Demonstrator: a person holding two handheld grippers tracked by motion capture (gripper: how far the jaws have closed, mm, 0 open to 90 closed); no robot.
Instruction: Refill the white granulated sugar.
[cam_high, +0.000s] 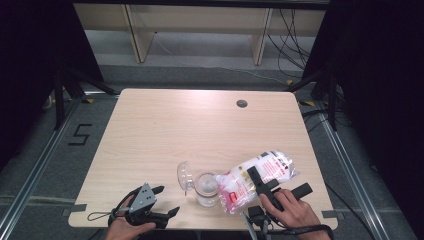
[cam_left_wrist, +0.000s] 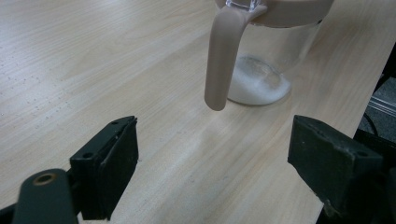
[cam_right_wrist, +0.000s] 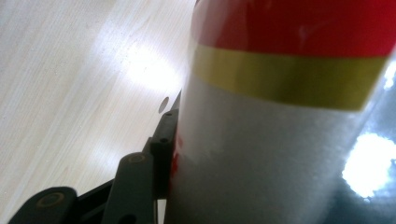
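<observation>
Fingers of my right gripper (cam_high: 278, 185) are pinching the plastic bag (cam_high: 257, 179) of white powder around its middle, one finger (cam_right_wrist: 161, 144) pressing flat against its side in the right gripper view, and I am tilting the bag so its lower end is hanging over the mouth of the clear jar (cam_high: 206, 189). I judge that the pouring step is under way: some white powder is already lying in the bottom of the jar, whose lid (cam_high: 185, 176) is standing open on the far-left side. Next I am going to need a steady tilt, keeping the bag's opening over the jar's mouth so nothing spills onto the table (cam_high: 165, 130). My left gripper (cam_high: 152, 202) is resting near the table's front edge, its fingers (cam_left_wrist: 109, 161) spread wide and holding nothing, with the jar standing just beyond them and apart from them.
</observation>
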